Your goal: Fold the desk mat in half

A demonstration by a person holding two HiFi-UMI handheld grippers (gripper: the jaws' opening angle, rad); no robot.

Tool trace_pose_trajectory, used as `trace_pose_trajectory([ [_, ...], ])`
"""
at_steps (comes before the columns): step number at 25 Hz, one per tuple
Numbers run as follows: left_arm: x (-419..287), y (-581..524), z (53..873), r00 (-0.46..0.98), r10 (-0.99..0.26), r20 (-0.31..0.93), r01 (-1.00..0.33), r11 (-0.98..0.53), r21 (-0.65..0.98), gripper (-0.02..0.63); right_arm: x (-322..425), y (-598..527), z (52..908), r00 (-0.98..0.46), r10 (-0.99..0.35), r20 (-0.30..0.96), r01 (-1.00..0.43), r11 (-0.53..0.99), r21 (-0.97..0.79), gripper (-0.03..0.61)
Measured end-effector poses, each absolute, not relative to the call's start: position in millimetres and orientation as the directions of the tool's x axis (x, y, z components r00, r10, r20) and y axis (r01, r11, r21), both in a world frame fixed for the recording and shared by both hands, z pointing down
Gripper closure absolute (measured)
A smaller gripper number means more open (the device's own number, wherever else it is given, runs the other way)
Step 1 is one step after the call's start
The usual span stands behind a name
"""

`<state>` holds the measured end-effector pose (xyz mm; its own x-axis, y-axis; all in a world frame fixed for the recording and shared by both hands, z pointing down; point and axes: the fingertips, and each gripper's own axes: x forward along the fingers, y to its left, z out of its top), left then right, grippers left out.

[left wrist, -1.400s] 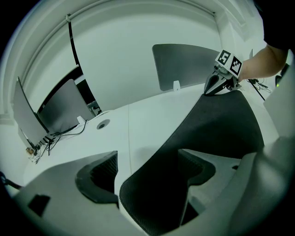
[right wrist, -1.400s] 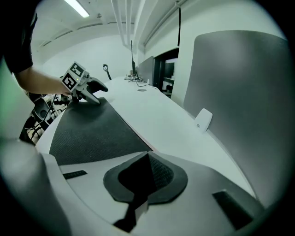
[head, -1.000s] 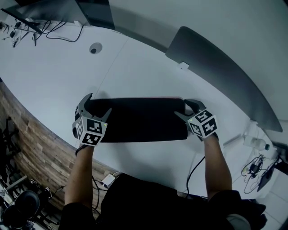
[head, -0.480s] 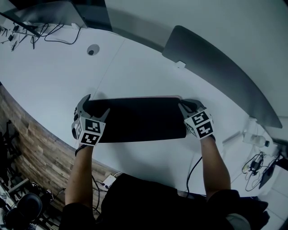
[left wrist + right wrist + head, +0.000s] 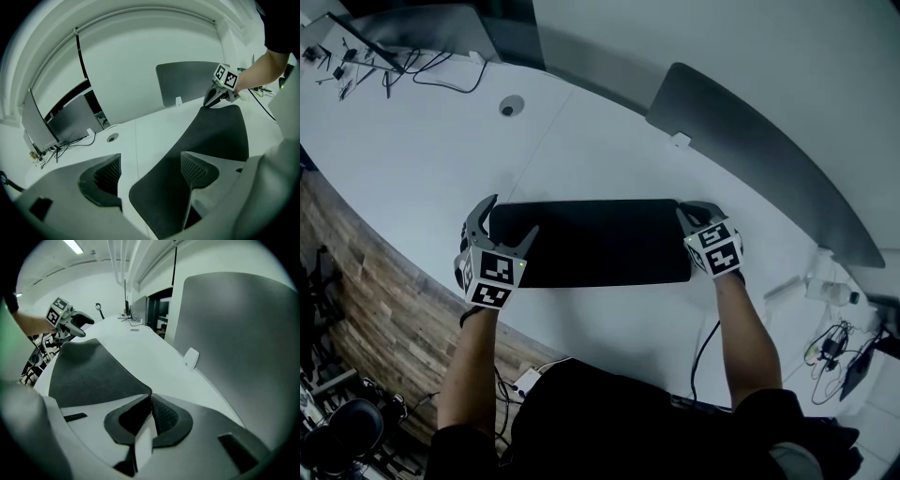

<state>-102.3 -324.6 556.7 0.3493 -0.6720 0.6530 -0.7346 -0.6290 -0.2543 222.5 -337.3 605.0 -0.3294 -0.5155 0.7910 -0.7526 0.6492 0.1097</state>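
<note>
The left hand-held gripper (image 5: 512, 216) and the right hand-held gripper (image 5: 684, 214) are grey, with dark curved jaws and mesh-textured pads (image 5: 194, 168). Each carries a white cube (image 5: 492, 277) printed with black square markers. At the lower frame edge, the person wears a black top (image 5: 600, 422) with short sleeves (image 5: 455, 445).

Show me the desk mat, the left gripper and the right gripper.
desk mat (image 5: 600, 244): head view, middle of its dark top surface.
left gripper (image 5: 512, 216): head view, midway between its open fingertips, at the mat's left end.
right gripper (image 5: 151, 398): right gripper view, where its jaws, which have just been closing, pinch the mat's corner.
</note>
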Motion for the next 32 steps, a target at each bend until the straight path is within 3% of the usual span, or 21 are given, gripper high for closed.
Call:
trace_pose_trajectory([
  [5,-112.0,-284.3,536.3,0.377,-0.680,0.629,-0.757,-0.617,-0.214,0.213,233.0,-340.9,586.9,-0.245,-0.616,0.749,-0.829,0.534,0.168,0.505],
  [13,-130.8,-213.1,462.6,0.424,-0.757,0.497,-0.830,-0.544,-0.121,0.219,202.6,-276.3,471.3,-0.314,-0.769,0.557,-0.865,0.473,0.165,0.535],
  [18,-128.9,-168.8,433.7,0.489,-0.761,0.427,-0.834,-0.551,-0.026,0.253,186.6,-217.0,414.4,-0.362,-0.797,0.482,-0.871,0.474,0.130,0.561],
  [22,-120.0,-144.4,415.7,0.525,-0.764,0.375,-0.822,-0.569,-0.007,0.341,176.5,-179.3,384.5,-0.389,-0.809,0.441,-0.871,0.479,0.110,0.577],
  [32,-115.8,-119.0,387.8,0.533,-0.793,0.296,-0.835,-0.548,0.034,0.374,128.9,-135.6,365.7,-0.507,-0.772,0.384,-0.824,0.564,0.046,0.577],
])
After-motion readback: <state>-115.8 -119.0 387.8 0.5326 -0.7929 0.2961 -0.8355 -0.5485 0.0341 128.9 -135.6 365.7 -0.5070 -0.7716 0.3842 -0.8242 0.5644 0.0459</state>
